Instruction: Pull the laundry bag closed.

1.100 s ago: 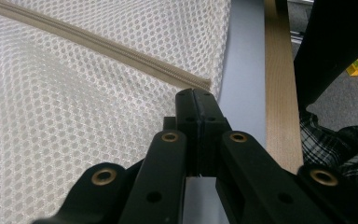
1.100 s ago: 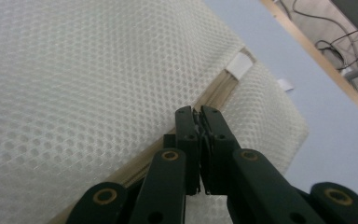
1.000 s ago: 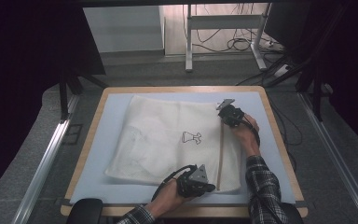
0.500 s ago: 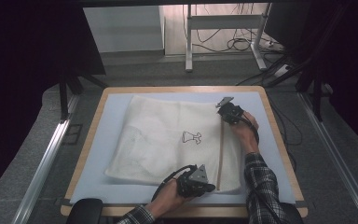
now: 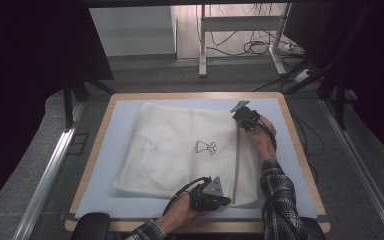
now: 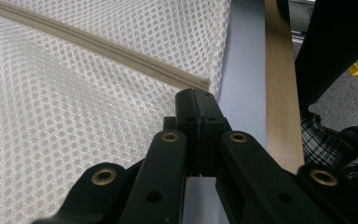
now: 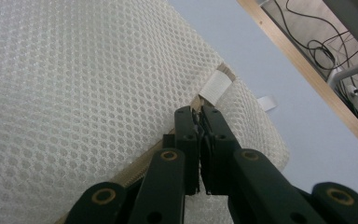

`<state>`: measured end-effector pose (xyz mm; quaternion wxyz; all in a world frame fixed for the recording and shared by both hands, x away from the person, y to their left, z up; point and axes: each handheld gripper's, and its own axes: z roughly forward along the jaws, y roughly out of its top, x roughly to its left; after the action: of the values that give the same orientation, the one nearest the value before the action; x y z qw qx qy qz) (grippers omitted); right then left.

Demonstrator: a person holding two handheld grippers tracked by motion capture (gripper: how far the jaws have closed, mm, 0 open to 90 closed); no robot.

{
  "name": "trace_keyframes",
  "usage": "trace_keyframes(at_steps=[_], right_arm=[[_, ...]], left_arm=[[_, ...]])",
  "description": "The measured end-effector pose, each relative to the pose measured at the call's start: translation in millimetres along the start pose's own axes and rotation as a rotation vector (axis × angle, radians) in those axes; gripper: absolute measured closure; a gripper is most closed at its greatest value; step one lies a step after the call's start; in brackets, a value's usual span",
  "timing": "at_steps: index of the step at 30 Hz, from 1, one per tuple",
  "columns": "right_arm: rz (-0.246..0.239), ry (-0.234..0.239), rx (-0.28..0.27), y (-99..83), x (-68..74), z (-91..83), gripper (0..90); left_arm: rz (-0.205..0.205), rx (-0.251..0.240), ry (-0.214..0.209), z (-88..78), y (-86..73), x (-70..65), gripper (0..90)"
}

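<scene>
i take the zipper [image 5: 236,160] as my landmark: it runs as a tan line down the mesh laundry bag [image 5: 180,150], its long axis going from the far edge of the bag to the near edge, close to the bag's right-hand border. the bag itself lies flat on the blue mat [image 5: 110,150] of the table.

my right gripper [image 5: 242,116] sits at the far end of the zipper, jaws pressed together right on the tan tape beside the small white tab [image 7: 216,87]; in the right gripper view something small and metallic sits between the tips, most likely the zipper pull, though i cannot tell for sure. my left gripper [image 5: 219,200] sits at the near end of the zipper, jaws closed; in the left gripper view the tips [image 6: 194,100] meet just short of the zipper's end, seemingly pinching the bag's edge, but the cloth between them is hidden.

so both hands lie on the same line, one at each end of the zipper. i judge the next move must run along that axis: the right hand, nearer the pull, draws toward the left, which anchors the bag.
</scene>
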<state>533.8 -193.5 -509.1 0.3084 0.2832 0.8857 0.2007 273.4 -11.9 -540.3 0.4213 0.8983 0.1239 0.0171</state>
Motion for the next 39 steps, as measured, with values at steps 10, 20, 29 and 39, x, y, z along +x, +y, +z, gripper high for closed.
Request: trace_keyframes(at_steps=[10,20,29,39], right_arm=[[0.007,-0.005,-0.012,1.5,-4.6,5.1,85.5],[0.011,-0.01,-0.011,5.3,-7.4,10.5,85.5],[0.022,-0.004,-0.011,6.3,-9.4,13.1,85.4],[0.04,-0.005,-0.016,6.8,-11.3,14.8,85.2]], left_arm=[[0.0,0.0,0.0,0.0,0.0,0.0,90.0],[0.002,0.002,0.003,-0.3,0.1,-0.3,90.0],[0.003,0.001,0.004,-0.2,0.0,-0.4,90.0],[0.003,0.0,0.005,-0.2,0.0,-0.3,90.0]])
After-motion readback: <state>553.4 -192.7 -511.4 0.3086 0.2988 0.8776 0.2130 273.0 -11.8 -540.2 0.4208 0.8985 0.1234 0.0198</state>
